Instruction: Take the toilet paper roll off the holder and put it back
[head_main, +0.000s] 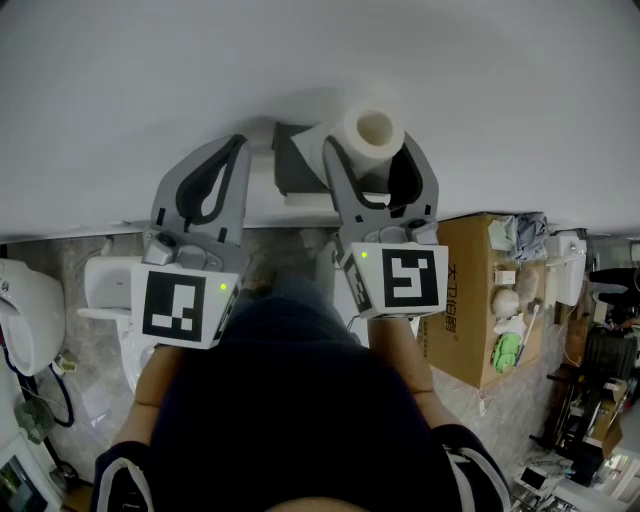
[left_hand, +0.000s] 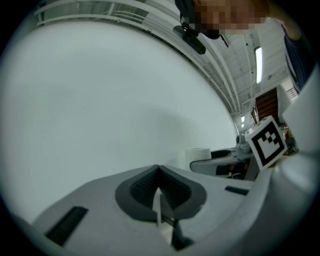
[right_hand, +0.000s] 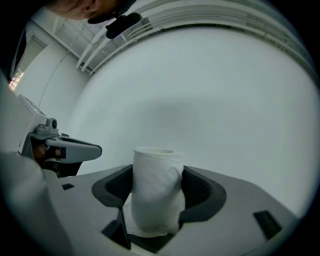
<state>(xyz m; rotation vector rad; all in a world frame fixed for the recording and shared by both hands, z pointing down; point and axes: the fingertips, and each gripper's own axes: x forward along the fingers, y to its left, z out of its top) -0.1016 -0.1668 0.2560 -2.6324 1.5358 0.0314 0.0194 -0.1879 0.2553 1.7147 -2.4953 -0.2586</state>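
The white toilet paper roll stands upright between the jaws of my right gripper, which is shut on it close to the white wall. In the right gripper view the roll fills the gap between the dark pads, its cardboard core pointing up. The dark grey holder sits on the wall just left of the roll; whether they touch I cannot tell. My left gripper hangs left of the holder, jaws shut on nothing. From the left gripper view the roll shows off to the right.
A plain white wall fills the upper half. Below it on the stone floor stand a white toilet at the left and a cardboard box with small items at the right. Clutter lines the far right edge.
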